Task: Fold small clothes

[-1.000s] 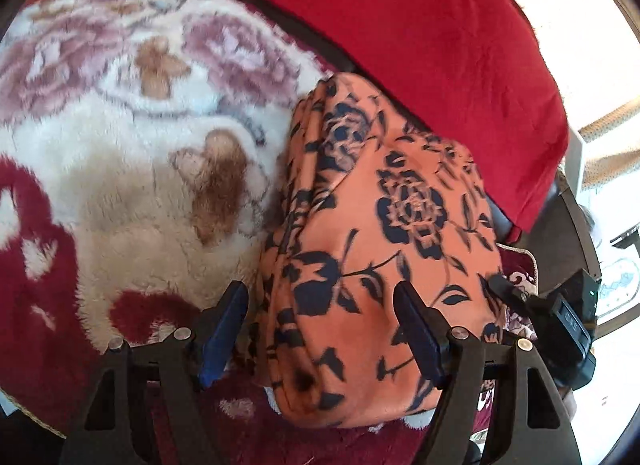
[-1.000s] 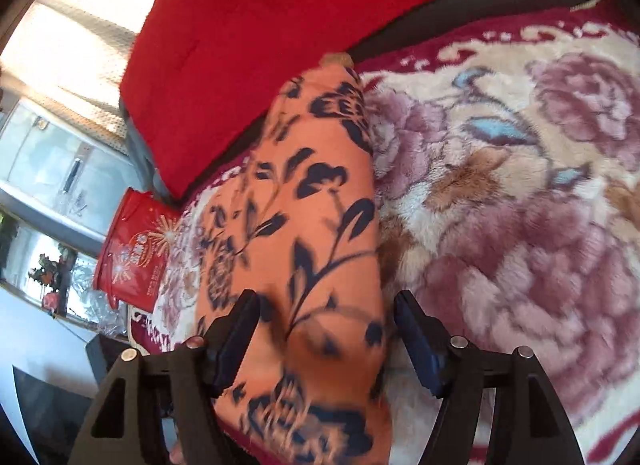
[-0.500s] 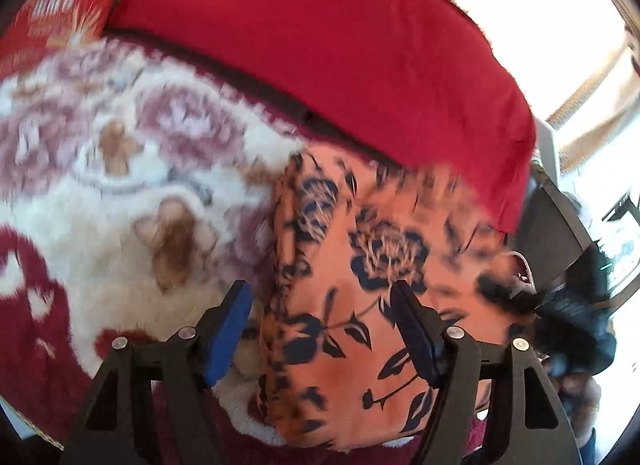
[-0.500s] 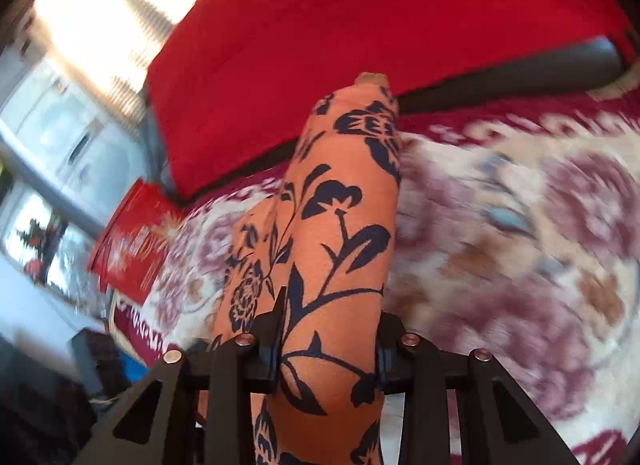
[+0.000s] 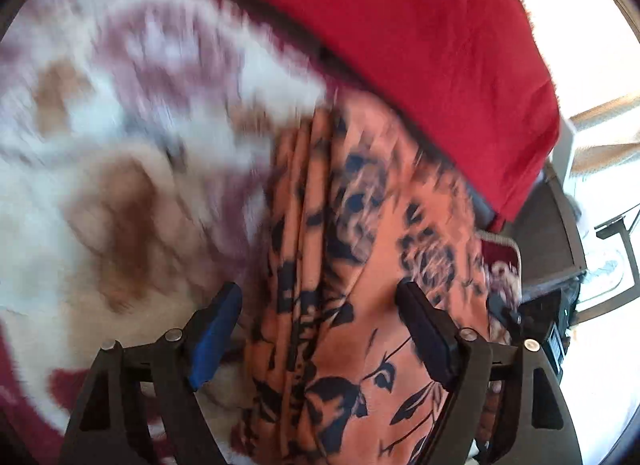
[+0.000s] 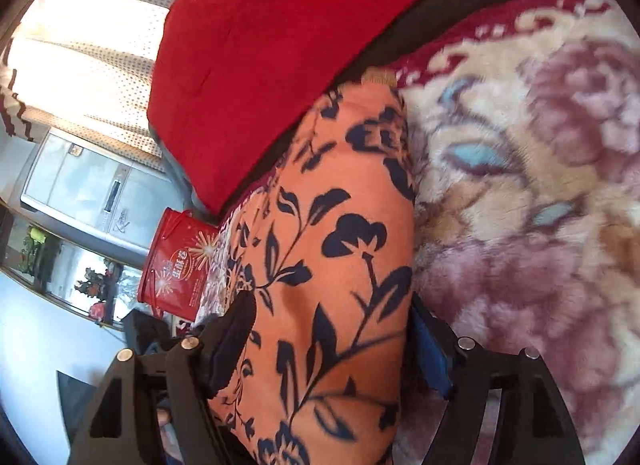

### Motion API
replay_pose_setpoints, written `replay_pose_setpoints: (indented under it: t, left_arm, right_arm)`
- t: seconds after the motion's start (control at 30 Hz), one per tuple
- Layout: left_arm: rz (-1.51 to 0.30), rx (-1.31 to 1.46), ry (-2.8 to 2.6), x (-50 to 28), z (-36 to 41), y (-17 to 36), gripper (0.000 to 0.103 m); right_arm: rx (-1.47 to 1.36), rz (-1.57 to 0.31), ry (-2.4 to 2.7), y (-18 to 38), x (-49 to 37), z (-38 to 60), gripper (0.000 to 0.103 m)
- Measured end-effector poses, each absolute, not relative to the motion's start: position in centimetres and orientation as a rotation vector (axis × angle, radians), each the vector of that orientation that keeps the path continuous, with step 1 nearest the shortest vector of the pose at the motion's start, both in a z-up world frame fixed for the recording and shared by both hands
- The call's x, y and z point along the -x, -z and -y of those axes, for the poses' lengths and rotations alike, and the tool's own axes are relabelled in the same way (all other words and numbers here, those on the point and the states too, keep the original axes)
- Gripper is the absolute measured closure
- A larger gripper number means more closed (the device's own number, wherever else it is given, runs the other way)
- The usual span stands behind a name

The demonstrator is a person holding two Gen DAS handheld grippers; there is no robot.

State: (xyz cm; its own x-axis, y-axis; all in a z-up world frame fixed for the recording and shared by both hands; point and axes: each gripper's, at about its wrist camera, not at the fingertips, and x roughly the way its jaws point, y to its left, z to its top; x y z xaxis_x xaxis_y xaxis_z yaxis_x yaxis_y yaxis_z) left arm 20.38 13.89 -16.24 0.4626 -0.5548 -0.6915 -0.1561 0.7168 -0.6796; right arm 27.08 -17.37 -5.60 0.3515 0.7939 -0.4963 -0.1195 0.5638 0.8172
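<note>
Right tool point(image 6: 332, 341) just let go and reopened around the folded orange garment point(image 6: 340, 265); left tool point(image 5: 320, 329) narrowing, gripping nothing, so this fold looks finished.

left hand-held gripper point(image 5: 320, 329): jaws have just been closing a little; orange floral garment point(image 5: 360, 285) between them, pads clear of it.
right hand-held gripper point(image 6: 332, 341): clamped the garment half a second ago, jaws now reopened around it.
</note>
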Motion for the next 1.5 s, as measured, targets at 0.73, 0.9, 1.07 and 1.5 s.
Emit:
replay_pose_setpoints:
  t: [0.73, 0.9, 1.07, 1.5]
  left_arm:
    - [-1.015, 0.377, 0.299, -26.8, -0.3, 11.5, 0.057]
    - [-0.835, 0.313, 0.286, -20.9, -1.5, 7.4, 0.051]
    - [-0.853, 0.23, 0.262, -20.9, -0.9, 9.2, 0.051]
    - [-0.901, 0.329, 0.278, -21.6, -3.0, 12.3, 0.05]
  right_arm:
    - [-0.752, -0.893, -0.33, 4.0, -27.8, 30.0, 0.034]
    - [-0.667, -0.731, -0.368, -0.5, -23.6, 29.6, 0.034]
    - [-0.635, -0.757, -0.542, -2.0, -23.4, 24.9, 0.021]
    - [-0.595, -0.964, -0.741, -3.6, -30.0, 14.4, 0.019]
